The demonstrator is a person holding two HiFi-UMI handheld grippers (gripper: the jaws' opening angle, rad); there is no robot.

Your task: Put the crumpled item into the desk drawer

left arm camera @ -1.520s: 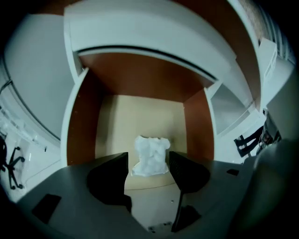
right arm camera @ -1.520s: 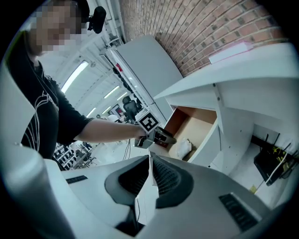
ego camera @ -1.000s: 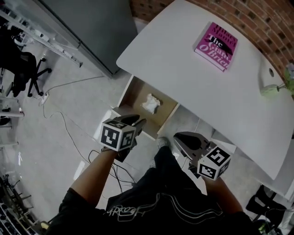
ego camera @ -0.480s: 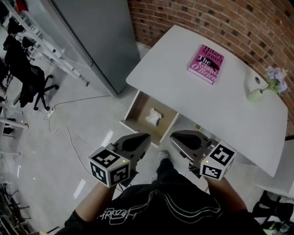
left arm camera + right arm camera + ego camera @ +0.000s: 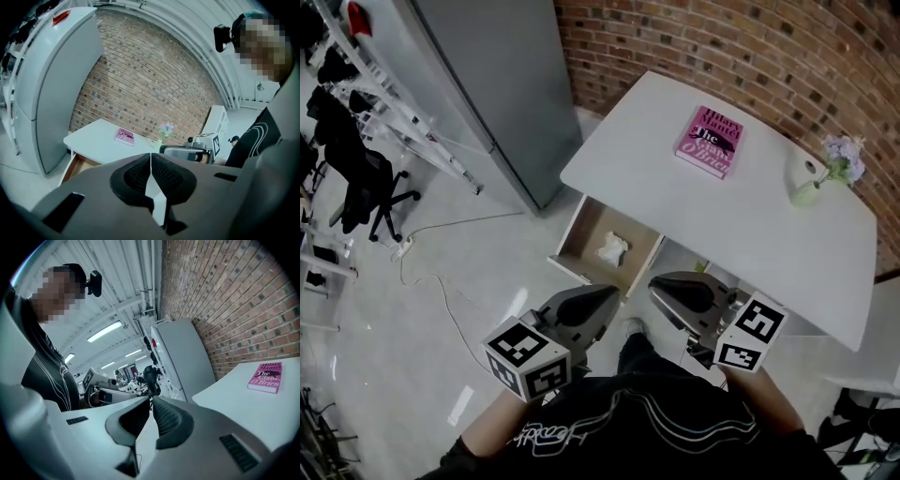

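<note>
The crumpled white item (image 5: 612, 248) lies inside the open wooden drawer (image 5: 581, 265) under the white desk (image 5: 750, 225). My left gripper (image 5: 614, 292) hovers in front of the drawer, close to my body, shut with nothing between its pads. My right gripper (image 5: 654, 284) is level with it on the right, also shut and empty. In the left gripper view the left gripper (image 5: 151, 154) points over the drawer (image 5: 77, 165) toward the desk. The right gripper (image 5: 151, 399) points off to the left, past the left gripper (image 5: 103, 392).
A pink book (image 5: 708, 141) and a small vase of flowers (image 5: 825, 173) sit on the desk. A tall grey cabinet (image 5: 487, 84) stands left of the desk against a brick wall. An office chair (image 5: 366, 183) and a floor cable (image 5: 441, 281) lie further left.
The left gripper has drawn back from the drawer front toward my body and now sits beside the right one. The view has pulled back. The crumpled item stays in the drawer.
</note>
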